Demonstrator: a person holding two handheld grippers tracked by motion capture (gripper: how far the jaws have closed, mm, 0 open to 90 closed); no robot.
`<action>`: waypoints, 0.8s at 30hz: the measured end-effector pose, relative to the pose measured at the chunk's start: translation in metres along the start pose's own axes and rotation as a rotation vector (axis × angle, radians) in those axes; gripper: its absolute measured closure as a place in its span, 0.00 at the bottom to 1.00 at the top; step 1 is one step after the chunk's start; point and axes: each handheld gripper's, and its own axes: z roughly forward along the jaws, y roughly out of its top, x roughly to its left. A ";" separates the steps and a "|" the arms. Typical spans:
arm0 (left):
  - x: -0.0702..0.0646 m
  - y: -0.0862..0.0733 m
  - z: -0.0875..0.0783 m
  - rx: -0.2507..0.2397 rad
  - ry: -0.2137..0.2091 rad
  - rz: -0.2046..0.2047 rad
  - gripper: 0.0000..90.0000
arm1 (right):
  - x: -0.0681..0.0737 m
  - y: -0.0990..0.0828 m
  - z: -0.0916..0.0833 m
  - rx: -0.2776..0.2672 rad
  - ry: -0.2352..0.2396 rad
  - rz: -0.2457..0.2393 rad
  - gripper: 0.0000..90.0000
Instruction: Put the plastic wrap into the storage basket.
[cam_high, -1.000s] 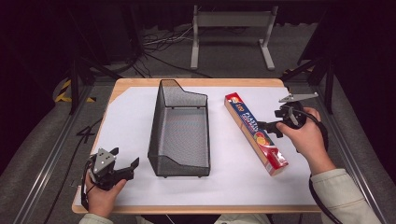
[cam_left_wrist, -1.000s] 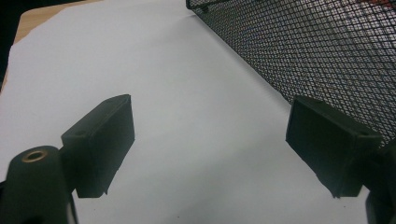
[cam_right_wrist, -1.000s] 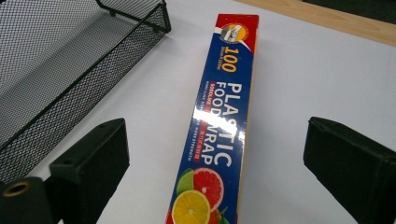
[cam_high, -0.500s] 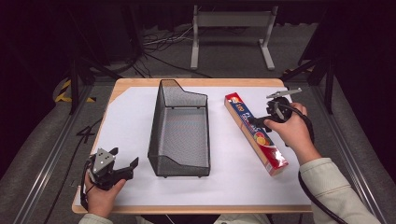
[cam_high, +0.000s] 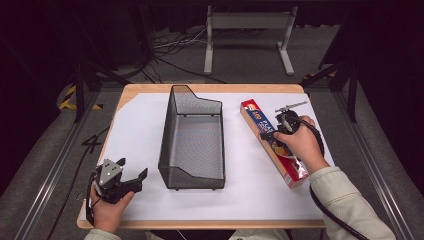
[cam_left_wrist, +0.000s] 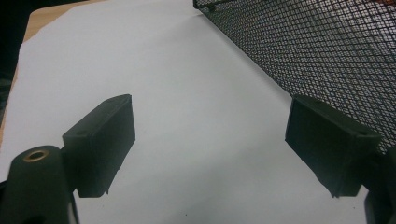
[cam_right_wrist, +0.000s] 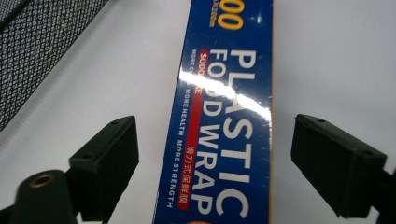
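A long blue and red box of plastic wrap (cam_high: 255, 116) lies on the white sheet, right of the black mesh basket (cam_high: 167, 145). My right gripper (cam_high: 271, 135) is lowered over the middle of the box. Its jaws have just been closing. In the right gripper view the box (cam_right_wrist: 224, 116) lies between the jaws of the right gripper (cam_right_wrist: 215, 128), with a gap of white sheet on each side, so the pads are not pressing on it. My left gripper (cam_high: 132, 169) rests open at the front left corner. Between the left gripper's (cam_left_wrist: 210, 109) jaws there is bare sheet.
The mesh basket (cam_left_wrist: 317, 51) stands just right of my left gripper's right jaw. The white sheet (cam_high: 140, 120) covers a wooden table whose edge (cam_high: 210, 88) runs along the back. A metal stand (cam_high: 247, 22) and cables lie on the floor beyond the table.
My right hand has come down and to the left onto the box, and its jaws have narrowed around it. The left hand has stayed put.
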 end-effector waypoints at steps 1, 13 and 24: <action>0.000 0.000 0.000 0.001 0.000 0.000 0.18 | 0.000 -0.001 0.003 0.014 0.007 0.018 0.21; 0.000 0.000 0.000 0.002 0.005 0.001 0.18 | -0.004 -0.007 0.017 0.084 -0.030 0.035 0.22; 0.000 0.000 0.001 0.003 0.002 0.000 0.18 | 0.002 -0.008 0.025 0.173 -0.057 0.047 0.33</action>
